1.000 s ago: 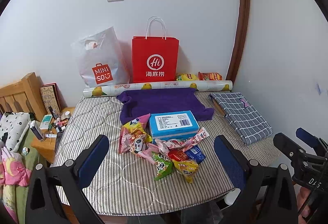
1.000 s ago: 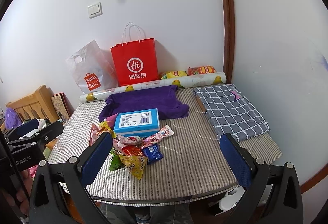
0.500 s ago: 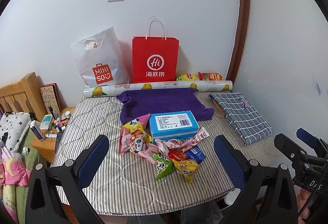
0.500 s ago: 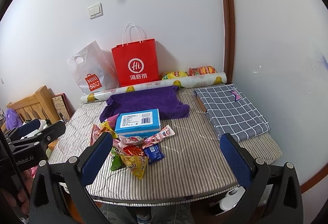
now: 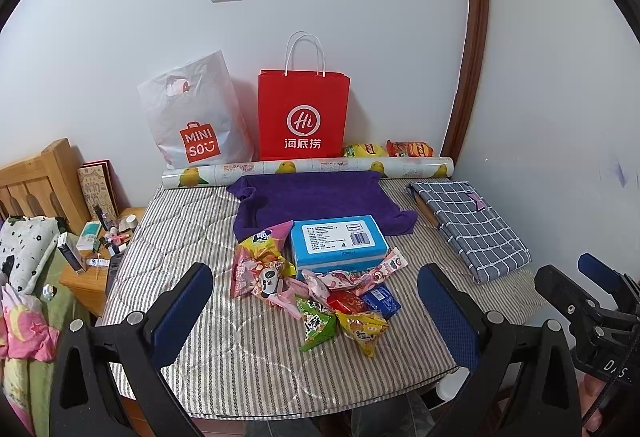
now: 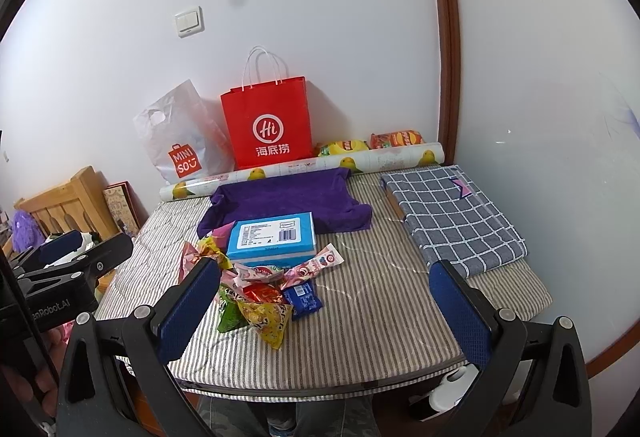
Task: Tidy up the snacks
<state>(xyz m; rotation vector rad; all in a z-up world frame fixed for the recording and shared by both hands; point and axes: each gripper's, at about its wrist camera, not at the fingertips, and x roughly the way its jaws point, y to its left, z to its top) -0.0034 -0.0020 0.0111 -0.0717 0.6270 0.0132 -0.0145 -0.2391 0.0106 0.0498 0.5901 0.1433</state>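
A heap of small snack packets (image 5: 320,289) (image 6: 264,293) lies on the striped table cover, just in front of a blue box (image 5: 338,243) (image 6: 274,239). Behind the box lies a purple cloth (image 5: 316,197) (image 6: 284,199). A red paper bag (image 5: 302,117) (image 6: 268,123) and a white plastic bag (image 5: 192,121) (image 6: 180,137) stand against the wall. My left gripper (image 5: 314,311) hangs open above the table's near edge, short of the heap. My right gripper (image 6: 324,307) is open too, nothing between its blue pads. Each gripper shows at the other view's edge.
A folded checked cloth (image 5: 472,225) (image 6: 452,213) lies at the right. A printed paper roll (image 5: 304,169) runs along the back, with two chip bags (image 5: 388,149) behind it. A cluttered wooden nightstand (image 5: 96,249) and a bed (image 5: 24,277) stand at the left.
Both grippers have barely shifted; the right wrist view has drifted slightly. Nothing on the table has moved.
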